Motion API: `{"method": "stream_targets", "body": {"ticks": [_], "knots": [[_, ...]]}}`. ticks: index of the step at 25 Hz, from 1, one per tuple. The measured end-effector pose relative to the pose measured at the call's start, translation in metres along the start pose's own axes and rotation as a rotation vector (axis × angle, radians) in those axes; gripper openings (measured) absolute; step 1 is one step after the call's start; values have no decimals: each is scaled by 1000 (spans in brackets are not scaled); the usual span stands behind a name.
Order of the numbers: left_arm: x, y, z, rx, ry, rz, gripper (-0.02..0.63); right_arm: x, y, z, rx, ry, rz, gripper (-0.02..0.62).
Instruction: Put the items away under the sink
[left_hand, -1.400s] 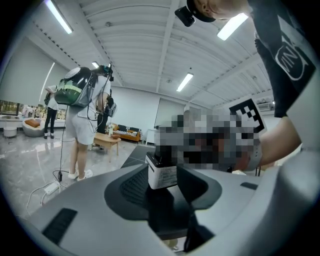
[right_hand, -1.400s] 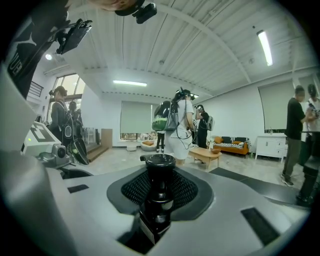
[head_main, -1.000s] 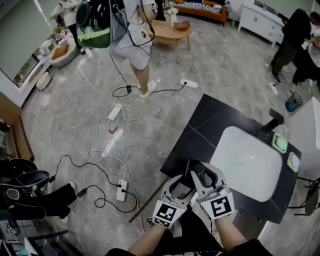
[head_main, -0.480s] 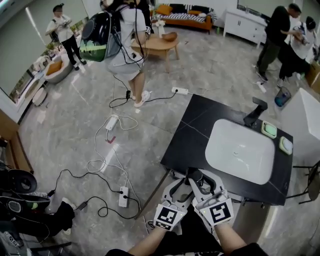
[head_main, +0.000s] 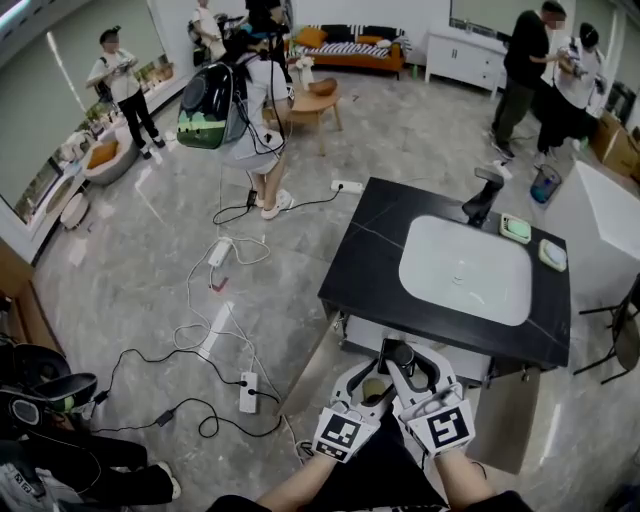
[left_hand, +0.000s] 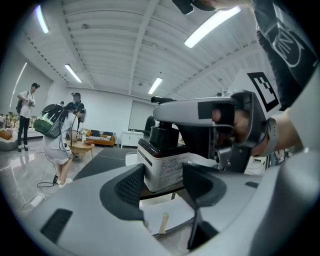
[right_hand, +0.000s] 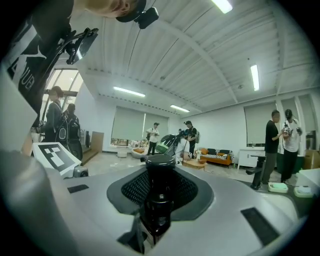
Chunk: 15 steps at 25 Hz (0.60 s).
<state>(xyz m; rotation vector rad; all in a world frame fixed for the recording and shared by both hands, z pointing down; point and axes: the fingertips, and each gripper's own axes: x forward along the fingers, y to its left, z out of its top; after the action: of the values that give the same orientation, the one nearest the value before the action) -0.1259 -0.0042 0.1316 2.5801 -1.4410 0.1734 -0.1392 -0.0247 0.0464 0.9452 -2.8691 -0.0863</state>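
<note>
1. Both forearms (head_main: 300, 488) reach forward, the grippers just beside each other.
2. The left gripper (head_main: 368, 385) clamps its jaws on the bottle (left_hand: 165, 167).
3. The right gripper (head_main: 412, 362), held level, pinches the bottle's black cap (right_hand: 159, 192).

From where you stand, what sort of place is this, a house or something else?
Probably a studio or test hall dressed as a home, not a real house: a sink counter stands alone mid-room, corded power strips litter the floor, and a sofa sits by the far wall.
</note>
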Motion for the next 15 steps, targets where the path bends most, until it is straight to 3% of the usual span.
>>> {"method": "stream_targets", "body": {"ticks": [15], "knots": [[-6,-124,-26,61,19,-235,244,-127,1,-23,-19,-21,-185,104]]}}
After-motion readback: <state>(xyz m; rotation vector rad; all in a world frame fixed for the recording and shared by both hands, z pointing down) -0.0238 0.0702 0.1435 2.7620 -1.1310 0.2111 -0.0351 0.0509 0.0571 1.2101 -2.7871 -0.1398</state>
